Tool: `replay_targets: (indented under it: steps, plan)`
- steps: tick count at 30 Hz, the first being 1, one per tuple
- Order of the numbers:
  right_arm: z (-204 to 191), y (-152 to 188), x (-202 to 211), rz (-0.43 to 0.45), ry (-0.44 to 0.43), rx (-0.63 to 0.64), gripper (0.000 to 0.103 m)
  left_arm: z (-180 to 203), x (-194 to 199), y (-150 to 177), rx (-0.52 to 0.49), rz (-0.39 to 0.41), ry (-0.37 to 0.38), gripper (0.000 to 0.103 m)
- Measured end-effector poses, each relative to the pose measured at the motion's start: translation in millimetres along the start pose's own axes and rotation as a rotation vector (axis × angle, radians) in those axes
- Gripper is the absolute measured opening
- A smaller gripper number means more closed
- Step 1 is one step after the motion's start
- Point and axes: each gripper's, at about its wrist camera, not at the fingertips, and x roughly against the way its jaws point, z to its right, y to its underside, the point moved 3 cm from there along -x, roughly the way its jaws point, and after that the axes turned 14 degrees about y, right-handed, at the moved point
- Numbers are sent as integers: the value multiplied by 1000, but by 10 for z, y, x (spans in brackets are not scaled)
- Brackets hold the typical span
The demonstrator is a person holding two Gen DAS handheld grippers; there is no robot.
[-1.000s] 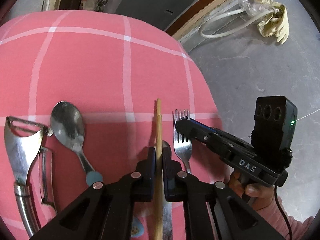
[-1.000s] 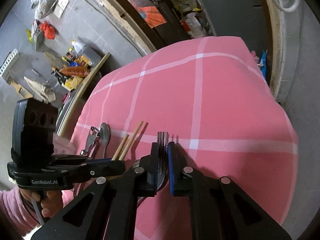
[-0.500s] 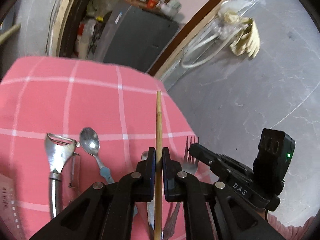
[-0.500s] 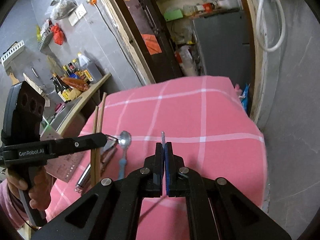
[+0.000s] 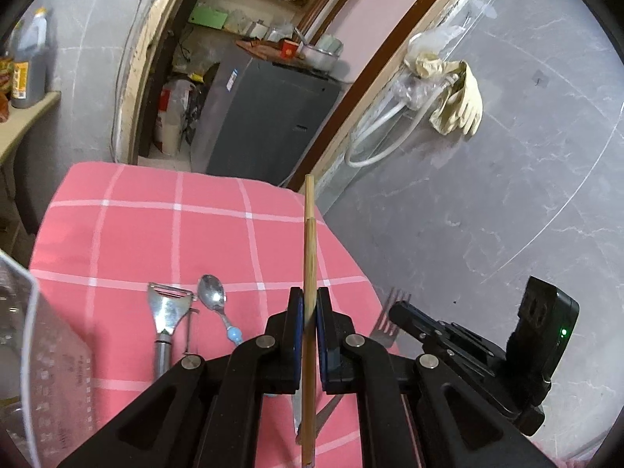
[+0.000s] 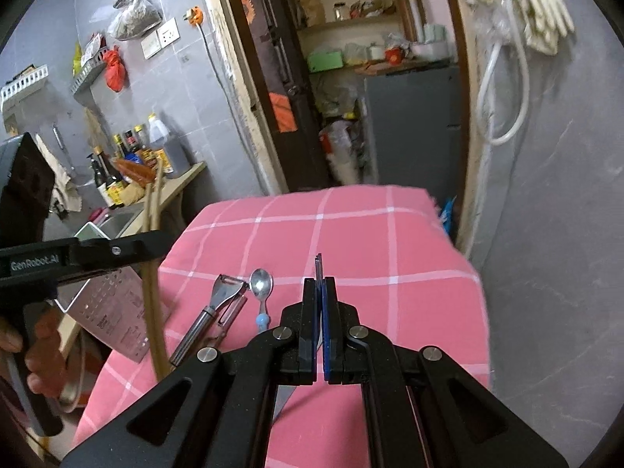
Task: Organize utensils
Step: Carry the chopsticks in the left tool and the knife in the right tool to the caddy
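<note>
A clear perforated container (image 5: 46,355) stands at the left edge of the counter (image 5: 128,234) under its pink checked cloth. Beside it lie one steel peeler (image 5: 165,319) and one small spoon (image 5: 212,298). The left gripper (image 5: 310,308) clamps two wooden chopsticks (image 5: 310,257), raised above the cloth. The right gripper (image 6: 319,304) pinches a thin metal fork (image 6: 318,263)

Both views sit just behind their own fingers, above a table in a pink checked cloth (image 5: 175,234), and look forward and downward across it toward a doorway with a grey cabinet (image 5: 269,117). The left wrist view catches the right gripper (image 5: 397,308) at its lower right; the right wrist view catches the left gripper (image 6: 156,240) at its left. Both share the peeler (image 6: 218,312), the spoon (image 6: 261,284) and the hanging gloves (image 5: 460,101).
</note>
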Motion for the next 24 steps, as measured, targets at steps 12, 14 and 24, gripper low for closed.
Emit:
replay_targets:
  steps: [12, 14, 24]
  plan:
    - [-226, -430, 659, 138, 41, -26, 2, 46, 745, -280, -23, 123, -22, 6]
    - [-357, -532, 740, 166, 29, -20, 2, 49, 892, -349, -32, 149, -26, 6]
    - [-1119, -951, 1025, 278, -64, 34, 2, 40, 1703, -739, -94, 298, -97, 6]
